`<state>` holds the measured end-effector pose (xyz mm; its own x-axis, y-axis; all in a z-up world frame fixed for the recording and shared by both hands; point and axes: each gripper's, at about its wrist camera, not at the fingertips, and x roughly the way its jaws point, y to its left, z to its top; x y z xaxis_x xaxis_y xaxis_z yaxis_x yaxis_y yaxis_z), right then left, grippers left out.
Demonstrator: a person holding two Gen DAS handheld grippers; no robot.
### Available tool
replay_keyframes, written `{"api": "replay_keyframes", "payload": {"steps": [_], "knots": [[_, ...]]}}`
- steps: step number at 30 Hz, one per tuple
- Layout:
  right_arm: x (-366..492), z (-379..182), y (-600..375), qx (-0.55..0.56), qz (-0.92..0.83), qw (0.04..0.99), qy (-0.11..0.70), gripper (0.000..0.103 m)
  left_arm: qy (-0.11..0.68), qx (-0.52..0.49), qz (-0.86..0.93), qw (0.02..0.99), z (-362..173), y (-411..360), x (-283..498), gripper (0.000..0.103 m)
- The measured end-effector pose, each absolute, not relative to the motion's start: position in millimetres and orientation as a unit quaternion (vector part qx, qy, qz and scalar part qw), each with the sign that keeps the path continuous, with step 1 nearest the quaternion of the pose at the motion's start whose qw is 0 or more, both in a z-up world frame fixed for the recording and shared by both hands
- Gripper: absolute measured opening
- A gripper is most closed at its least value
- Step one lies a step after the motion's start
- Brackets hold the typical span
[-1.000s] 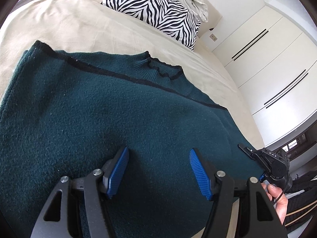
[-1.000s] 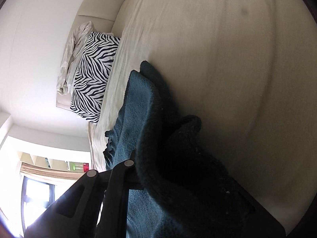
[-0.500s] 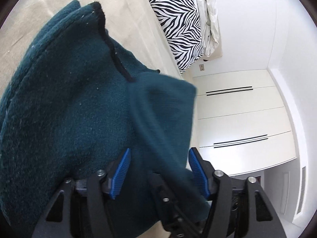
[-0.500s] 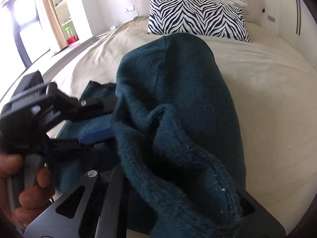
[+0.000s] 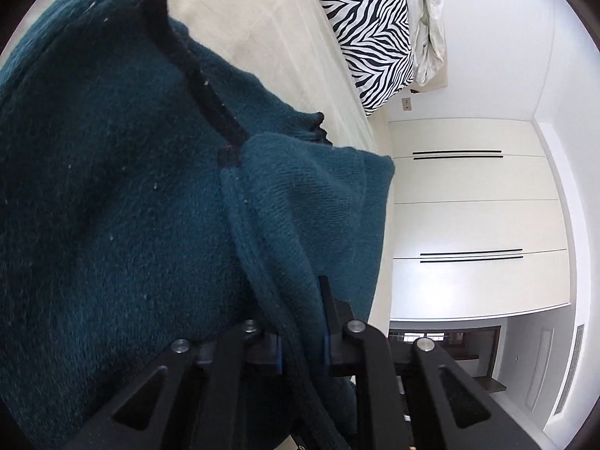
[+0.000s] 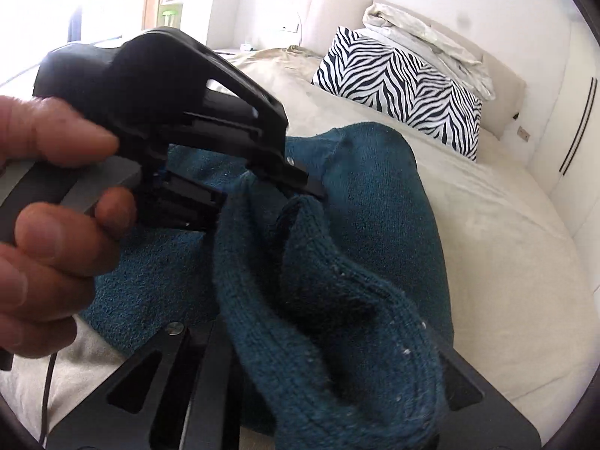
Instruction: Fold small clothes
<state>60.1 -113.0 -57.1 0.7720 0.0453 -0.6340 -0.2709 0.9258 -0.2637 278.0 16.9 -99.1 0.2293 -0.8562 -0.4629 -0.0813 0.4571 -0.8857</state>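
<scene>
zebra pillow (image 6: 401, 86); beige bed (image 6: 506, 232); white wardrobe (image 5: 468, 225); crumpled sheet (image 6: 423, 33)

The left gripper (image 5: 302, 332) is closing its jaws tight on a fold of the teal sweater (image 5: 112, 206), blue pads pressing the knit from both sides. In the right wrist view that same gripper is reaching across from the left, and the person's left hand (image 6: 41, 225) is wrapping its fingers around the handle. The right gripper (image 6: 322, 341) is sitting buried under bunched cloth, so its jaws are hidden.
</scene>
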Motion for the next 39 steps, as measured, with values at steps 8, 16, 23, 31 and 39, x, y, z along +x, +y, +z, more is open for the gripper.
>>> {"api": "replay_keyframes", "payload": {"steps": [8, 16, 23, 31, 39], "knots": [[20.2, -59.5, -82.9, -0.294, 0.101, 0.908, 0.279, 0.013, 0.551, -0.361, -0.306, 0.688, -73.9, 38.2, 289.9, 0.014], [-14.4, -65.1, -37.6, -0.373, 0.157, 0.883, 0.238, 0.011, 0.547, -0.31, -0.295, 0.72, -56.7, 75.7, 305.1, 0.013], [-36.5, -79.3, -12.6, -0.388, 0.195, 0.867, 0.245, 0.011, 0.56, -0.29, -0.269, 0.728, -75.2, 101.2, 310.4, 0.014], [-38.4, -83.7, -4.8, -0.409, 0.202, 0.854, 0.249, 0.016, 0.538, -0.328, -0.267, 0.729, -86.1, 130.0, 298.9, 0.027], [-76.9, -90.2, -2.3, -0.42, 0.261, 0.836, 0.238, 0.019, 0.499, -0.261, -0.225, 0.795, -47.4, 138.0, 273.8, 0.045]]}}
